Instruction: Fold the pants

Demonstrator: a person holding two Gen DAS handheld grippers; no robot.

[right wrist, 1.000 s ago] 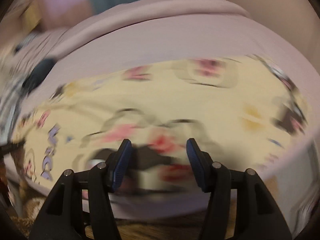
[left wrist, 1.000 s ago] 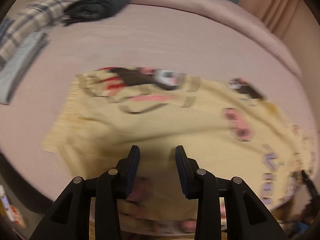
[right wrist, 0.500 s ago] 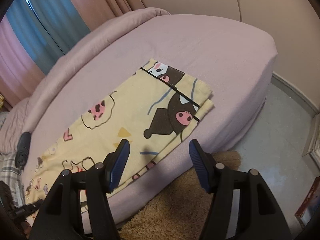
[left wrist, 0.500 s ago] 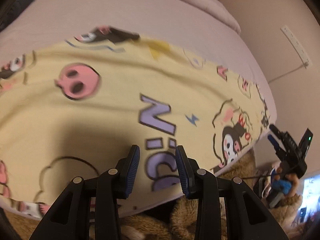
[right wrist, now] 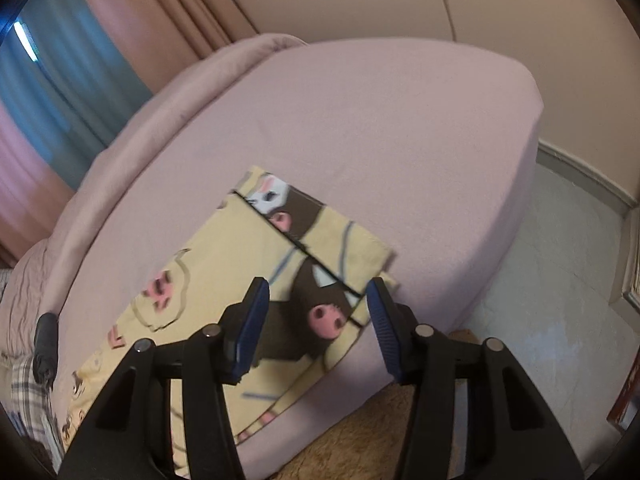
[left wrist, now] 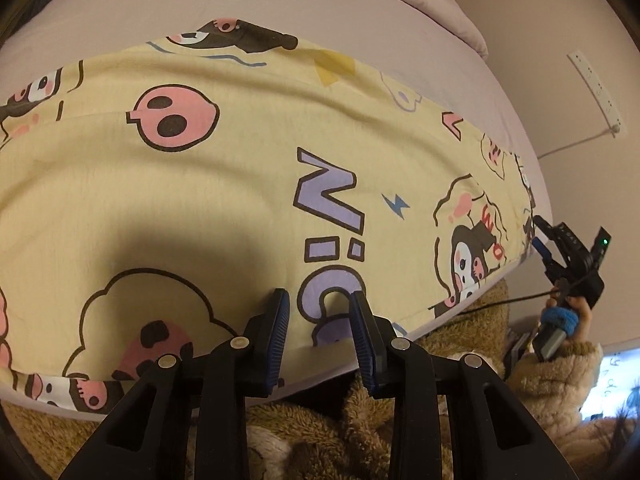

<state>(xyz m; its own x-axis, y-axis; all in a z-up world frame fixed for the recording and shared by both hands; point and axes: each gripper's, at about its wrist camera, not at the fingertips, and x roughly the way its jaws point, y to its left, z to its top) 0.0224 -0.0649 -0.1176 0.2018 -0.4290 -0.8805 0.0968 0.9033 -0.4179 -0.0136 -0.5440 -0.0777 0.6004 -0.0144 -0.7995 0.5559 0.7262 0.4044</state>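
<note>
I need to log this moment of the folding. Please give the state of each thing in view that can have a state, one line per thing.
pants: lying flat along the bed's near edge, not gripped.
left gripper: open, nothing between its pads, above the pants.
right gripper: open, jaws have just been closing, nothing between them.
bed: covered with a smooth pink sheet.
curtains: drawn.

A bed (right wrist: 400,128) under a mauve sheet fills both views. A rolled duvet (right wrist: 192,80) of the same colour runs along its far edge. Behind that hang pink and teal curtains (right wrist: 80,60). A dark bundle (right wrist: 46,340) and a plaid cloth (right wrist: 24,392) lie by the bed's left edge. Below the near edge spreads a shaggy tan rug (right wrist: 360,440), with pale floor (right wrist: 560,300) off the right corner. A white power strip (left wrist: 596,92) sits on the wall.
</note>
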